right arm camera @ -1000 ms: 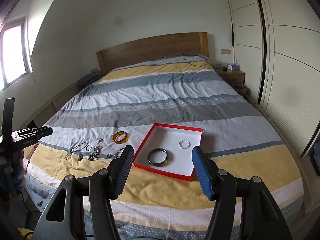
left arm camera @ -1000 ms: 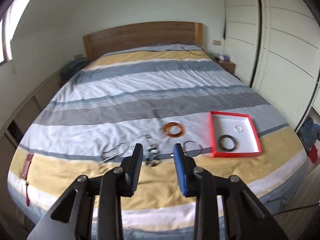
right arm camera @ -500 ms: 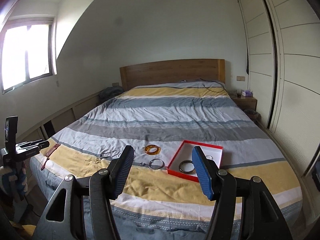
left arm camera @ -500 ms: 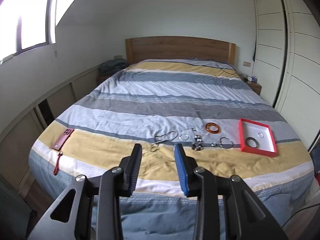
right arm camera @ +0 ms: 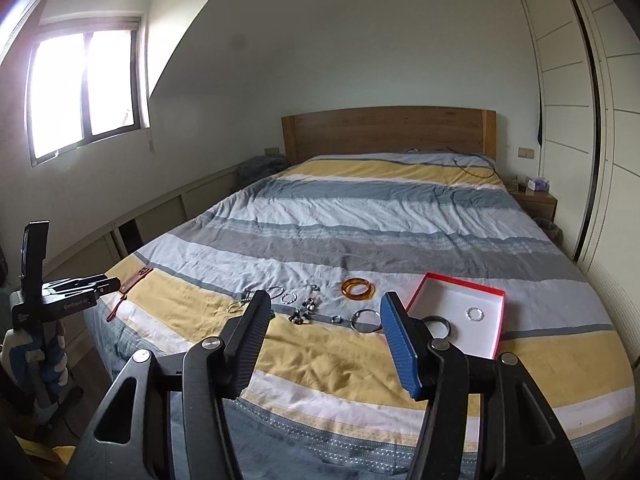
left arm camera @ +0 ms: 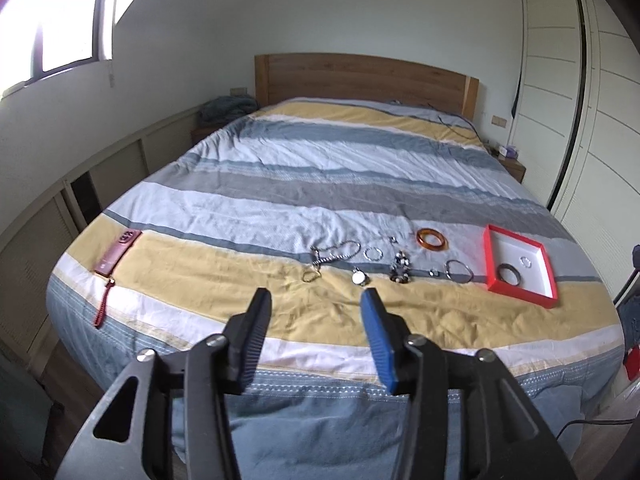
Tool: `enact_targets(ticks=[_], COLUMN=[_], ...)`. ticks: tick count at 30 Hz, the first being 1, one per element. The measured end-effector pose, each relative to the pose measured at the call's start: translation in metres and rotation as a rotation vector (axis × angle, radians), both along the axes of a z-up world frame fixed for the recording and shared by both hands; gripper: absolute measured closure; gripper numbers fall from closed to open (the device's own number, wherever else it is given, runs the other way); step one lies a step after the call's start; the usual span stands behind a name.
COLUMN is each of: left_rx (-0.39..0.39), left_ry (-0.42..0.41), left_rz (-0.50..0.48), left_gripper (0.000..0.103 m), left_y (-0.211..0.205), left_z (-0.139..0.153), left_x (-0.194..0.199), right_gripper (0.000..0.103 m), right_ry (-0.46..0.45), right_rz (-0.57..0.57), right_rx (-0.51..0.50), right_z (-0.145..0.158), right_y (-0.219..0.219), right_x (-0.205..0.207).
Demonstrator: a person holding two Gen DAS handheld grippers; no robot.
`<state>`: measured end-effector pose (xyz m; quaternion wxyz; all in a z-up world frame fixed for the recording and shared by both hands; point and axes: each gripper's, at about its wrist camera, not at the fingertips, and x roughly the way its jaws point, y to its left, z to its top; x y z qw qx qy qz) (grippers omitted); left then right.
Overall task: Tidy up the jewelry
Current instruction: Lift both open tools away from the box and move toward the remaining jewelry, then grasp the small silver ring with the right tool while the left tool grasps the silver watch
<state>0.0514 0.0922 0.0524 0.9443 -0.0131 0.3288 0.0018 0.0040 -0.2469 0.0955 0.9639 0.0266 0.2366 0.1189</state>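
Observation:
A red tray (left arm camera: 491, 264) (right arm camera: 500, 324) with a white inside lies on the striped bed, holding a dark bangle (left arm camera: 509, 273) (right arm camera: 438, 325) and a small silver bracelet (left arm camera: 525, 263) (right arm camera: 475, 313). Left of it lie an amber bangle (left arm camera: 431, 238) (right arm camera: 358, 288), a silver hoop (left arm camera: 459, 270) (right arm camera: 366, 315), a dark beaded piece (left arm camera: 400, 269) (right arm camera: 302, 312), chains (left arm camera: 334, 254) and a small ring (left arm camera: 373, 254). My left gripper (left arm camera: 316, 312) and right gripper (right arm camera: 324, 312) are both open and empty, held back off the foot of the bed.
A red phone case with a strap (left arm camera: 117, 254) (right arm camera: 134, 278) lies at the bed's left edge. A phone on a tripod stand (right arm camera: 36, 264) is at the left. The wardrobe (right arm camera: 580, 140) is on the right, with a nightstand (right arm camera: 534, 200) beside the headboard.
Both grippers have pulled back and away from the bed, so the jewelry looks farther off. The left gripper's jaws have opened wider. Nothing on the bed has moved.

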Motion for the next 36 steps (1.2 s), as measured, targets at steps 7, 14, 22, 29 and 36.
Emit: enact_targets(ticks=[7, 14, 22, 29, 36], left_rx=[-0.011, -0.029, -0.063, -0.066, -0.063], left_ry=[0.124, 0.218, 0.298, 0.342, 0.344], left_rz=[-0.046, -0.076, -0.085, -0.064, -0.084], left_gripper=[0.057, 0.057, 0.057, 0.057, 0.057], left_y=[-0.020, -0.037, -0.052, -0.051, -0.058], left_z=[-0.056, -0.109, -0.160, -0.196, -0.211], left_x=[0.055, 0.115, 0.183, 0.226, 0.253], right_gripper=[0.054, 0.058, 0.060, 0.061, 0.063], right_ry=[0.151, 0.304, 0.445, 0.519, 0.544], right_rz=[0.033, 0.087, 0.126, 0.138, 0.117], right_rx=[0.009, 0.006, 0.018, 0.025, 0.034], right_z=[-0.056, -0.122, -0.189, -0.240, -0.268], right_y=[0.016, 0.037, 0.053, 0.070, 0.071], right_x=[0.066, 0.142, 0.222, 0.273, 0.307])
